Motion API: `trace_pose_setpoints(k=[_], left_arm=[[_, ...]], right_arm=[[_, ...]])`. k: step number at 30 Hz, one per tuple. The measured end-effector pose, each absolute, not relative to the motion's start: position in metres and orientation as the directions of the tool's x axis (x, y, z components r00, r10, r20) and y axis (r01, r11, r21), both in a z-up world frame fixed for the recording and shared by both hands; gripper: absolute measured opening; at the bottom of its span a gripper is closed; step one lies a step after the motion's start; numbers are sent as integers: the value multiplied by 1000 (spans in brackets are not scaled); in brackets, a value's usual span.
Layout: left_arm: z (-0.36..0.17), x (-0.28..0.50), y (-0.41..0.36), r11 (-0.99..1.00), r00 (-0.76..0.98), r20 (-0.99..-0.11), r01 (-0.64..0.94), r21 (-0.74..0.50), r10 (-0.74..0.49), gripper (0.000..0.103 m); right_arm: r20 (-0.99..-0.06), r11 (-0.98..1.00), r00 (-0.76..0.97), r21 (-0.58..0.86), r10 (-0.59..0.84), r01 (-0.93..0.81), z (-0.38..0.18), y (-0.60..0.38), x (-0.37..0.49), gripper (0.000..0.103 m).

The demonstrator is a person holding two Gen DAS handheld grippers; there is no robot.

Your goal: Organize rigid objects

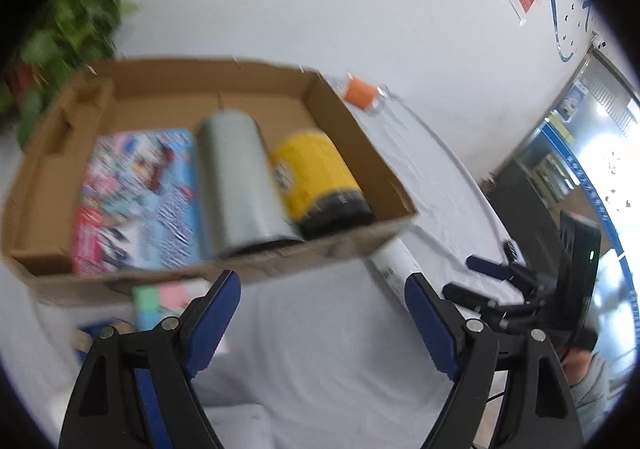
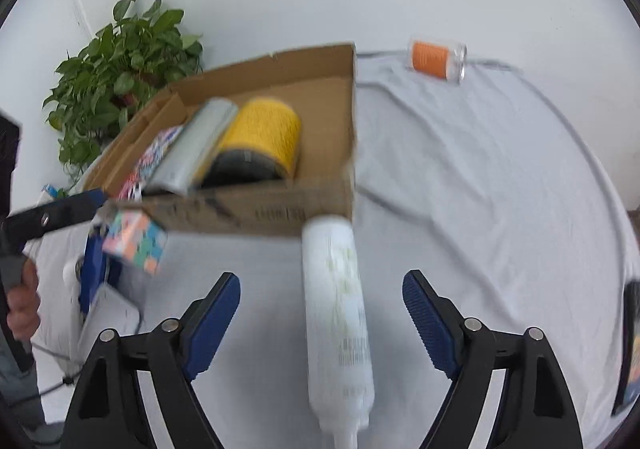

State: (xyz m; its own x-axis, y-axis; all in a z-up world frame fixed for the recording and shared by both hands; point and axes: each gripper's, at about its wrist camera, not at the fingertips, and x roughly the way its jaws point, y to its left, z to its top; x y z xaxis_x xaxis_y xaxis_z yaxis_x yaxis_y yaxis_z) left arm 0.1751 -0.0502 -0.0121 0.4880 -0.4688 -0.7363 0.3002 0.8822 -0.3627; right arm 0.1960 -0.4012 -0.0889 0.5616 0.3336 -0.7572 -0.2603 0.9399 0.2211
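Observation:
A cardboard box [image 1: 352, 121] [image 2: 280, 209] on the white cloth holds a colourful flat pack [image 1: 136, 201], a silver cylinder [image 1: 236, 177] [image 2: 200, 145] and a yellow can [image 1: 316, 177] [image 2: 260, 133], all lying down. My left gripper [image 1: 322, 301] is open and empty in front of the box. My right gripper [image 2: 320, 305] is open, with a white bottle [image 2: 340, 313] lying on the cloth between its fingers, untouched. The bottle's end shows in the left wrist view [image 1: 396, 265]. A pastel cube [image 2: 136, 241] [image 1: 160, 301] sits by the box's near left corner.
An orange-labelled clear jar [image 1: 360, 93] [image 2: 436, 59] lies at the far edge of the cloth. A green potted plant [image 2: 116, 73] [image 1: 68, 33] stands behind the box. Blue and white items [image 2: 96, 289] lie left of the cube. The right gripper shows in the left view [image 1: 500, 289].

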Motion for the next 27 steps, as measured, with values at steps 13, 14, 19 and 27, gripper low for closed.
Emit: trace_pose_setpoints(k=[13,14,19,27], left_arm=[[-22,195,-154,760,330,-781,594,-266,-531,84],[-25,195,-165,729,299,-791,636,-252,-534,84],[-73,195,-201,679,111,-897,695,-238,-427,68],[-93,169,-206,616,-53,-879,693,-374,-474,55]], right_arm=[[-771,797,501,14,393,-603,-137,-358,125,42],[-771,762,483,4,415,-647,-137,-360,118,43],[-776,702,533,-170,337,-692,-133,-378,101,46],[-730,782,667,-324,151,-532,-118,-435,115,49]])
